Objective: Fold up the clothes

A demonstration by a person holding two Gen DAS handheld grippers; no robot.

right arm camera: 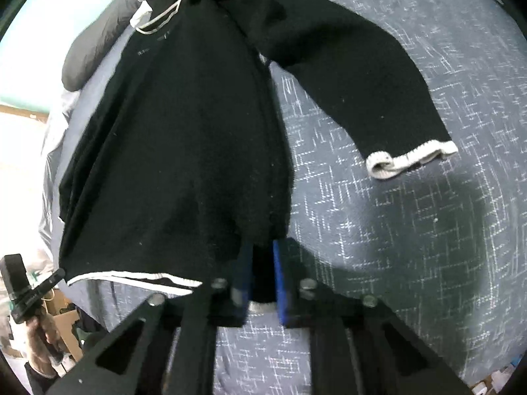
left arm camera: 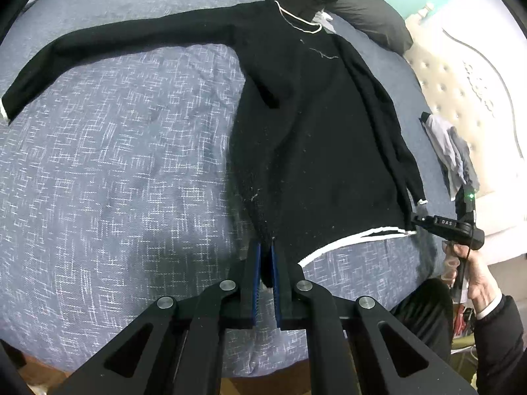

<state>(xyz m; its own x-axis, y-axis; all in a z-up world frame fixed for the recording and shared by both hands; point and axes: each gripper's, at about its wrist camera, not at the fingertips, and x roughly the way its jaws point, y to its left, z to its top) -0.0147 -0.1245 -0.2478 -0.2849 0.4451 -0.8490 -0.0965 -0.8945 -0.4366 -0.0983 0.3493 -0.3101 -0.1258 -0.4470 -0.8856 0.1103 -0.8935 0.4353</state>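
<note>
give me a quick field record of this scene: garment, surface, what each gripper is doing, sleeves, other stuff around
garment: black sweater with white trim, lying flat
surface: blue-grey patterned bedspread
left gripper: jaws shut on the sweater's bottom hem corner
right gripper: jaws shut on the opposite hem corner, white trim between them
sleeves: one sleeve spread out on the bedspread, white cuff showing; the other lies along the body
nearby: dark pillow, small clothes pile at the bed's edge

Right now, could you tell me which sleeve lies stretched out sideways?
The sleeve on the left gripper's side, spread across the bed; the other sleeve runs down beside the sweater.
</note>
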